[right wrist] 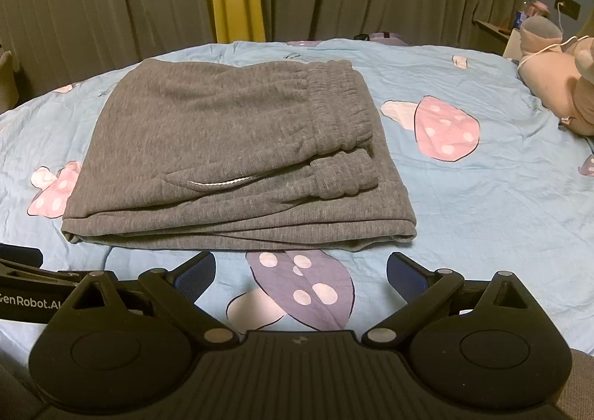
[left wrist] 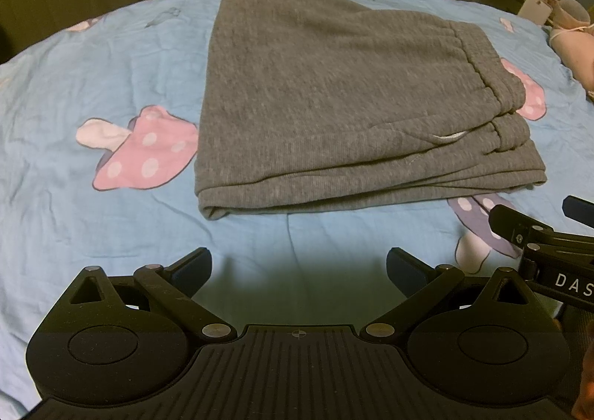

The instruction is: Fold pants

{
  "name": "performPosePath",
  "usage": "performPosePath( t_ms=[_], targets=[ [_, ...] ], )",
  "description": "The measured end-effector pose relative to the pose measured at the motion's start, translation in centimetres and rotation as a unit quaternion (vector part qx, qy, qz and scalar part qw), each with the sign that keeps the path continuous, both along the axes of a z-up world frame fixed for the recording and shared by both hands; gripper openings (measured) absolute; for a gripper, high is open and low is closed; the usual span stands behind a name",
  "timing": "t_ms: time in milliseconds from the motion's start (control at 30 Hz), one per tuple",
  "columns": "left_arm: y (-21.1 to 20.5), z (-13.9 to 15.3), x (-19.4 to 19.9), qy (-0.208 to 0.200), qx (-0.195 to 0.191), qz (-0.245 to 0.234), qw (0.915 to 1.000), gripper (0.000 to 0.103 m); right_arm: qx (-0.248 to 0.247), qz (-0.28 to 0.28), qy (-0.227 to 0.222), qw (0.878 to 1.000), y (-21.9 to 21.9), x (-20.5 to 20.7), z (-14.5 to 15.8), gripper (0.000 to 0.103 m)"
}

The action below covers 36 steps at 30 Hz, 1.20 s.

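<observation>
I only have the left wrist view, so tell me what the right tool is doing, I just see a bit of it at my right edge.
Observer: The right tool is open and empty, short of the folded pants.
Operator: What lies under it?
Observer: A purple mushroom print on the blue sheet, between its fingers.
Operator: Anything right of the pants?
Observer: A pink plush toy near the sheet's far right edge, clear of the pants.

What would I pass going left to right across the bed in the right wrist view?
Small pink mushroom print → folded grey pants → large pink mushroom print → plush toy.
</observation>
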<state>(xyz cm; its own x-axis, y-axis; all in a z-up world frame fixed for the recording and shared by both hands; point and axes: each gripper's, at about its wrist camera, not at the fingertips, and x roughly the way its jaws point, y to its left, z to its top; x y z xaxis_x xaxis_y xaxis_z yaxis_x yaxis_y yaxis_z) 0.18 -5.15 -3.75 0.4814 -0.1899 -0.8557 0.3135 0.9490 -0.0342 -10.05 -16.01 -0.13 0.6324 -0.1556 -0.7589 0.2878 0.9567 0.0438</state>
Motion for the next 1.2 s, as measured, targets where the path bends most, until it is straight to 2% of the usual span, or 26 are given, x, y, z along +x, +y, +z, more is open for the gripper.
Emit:
performPosePath(
  t_ms=[1200],
  targets=[
    [0.13, 0.00, 0.04, 0.005, -0.007, -0.003, 1.0000, 0.103, 0.001, -0.003, -0.004, 1.000, 0.06, 0.00, 0.17, 0.099]
  ],
)
